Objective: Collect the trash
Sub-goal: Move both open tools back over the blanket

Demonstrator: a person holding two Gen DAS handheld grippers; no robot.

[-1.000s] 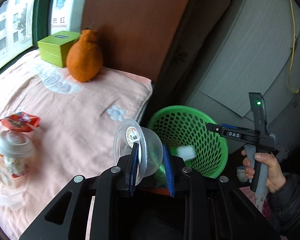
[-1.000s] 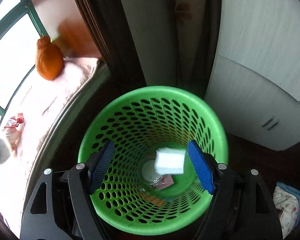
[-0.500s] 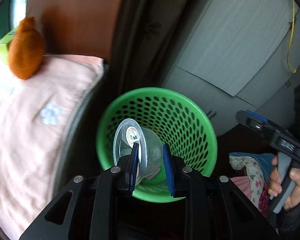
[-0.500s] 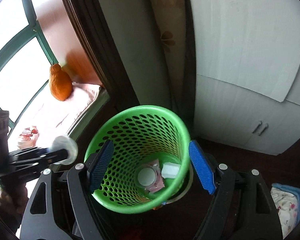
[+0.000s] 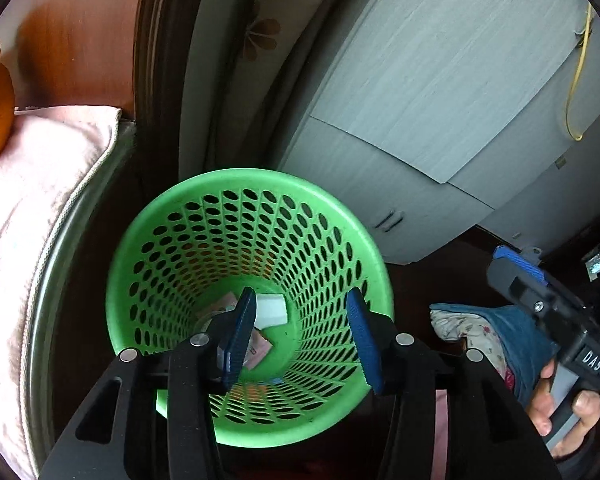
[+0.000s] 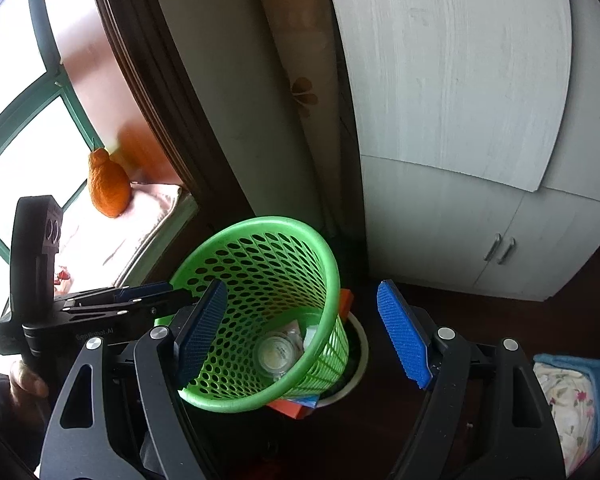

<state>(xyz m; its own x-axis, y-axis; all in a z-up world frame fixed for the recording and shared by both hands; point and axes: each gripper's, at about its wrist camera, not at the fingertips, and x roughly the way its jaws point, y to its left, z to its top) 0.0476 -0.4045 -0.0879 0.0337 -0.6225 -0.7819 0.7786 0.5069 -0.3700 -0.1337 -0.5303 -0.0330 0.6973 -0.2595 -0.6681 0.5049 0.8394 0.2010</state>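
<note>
Jaws apart over green basket, between cushion and cabinet.

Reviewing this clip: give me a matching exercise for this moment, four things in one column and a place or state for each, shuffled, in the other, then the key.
Things:
1. left gripper
2. clear plastic cup
3. orange plush toy
4. floral cloth

Places or states:
A. on the pink cushion by the window
B. lying at the bottom of the green basket
C. on the floor to the right of the basket
D. jaws open and empty above the basket's mouth

Pairs: 1-D, 2-B, 3-A, 4-C
</note>
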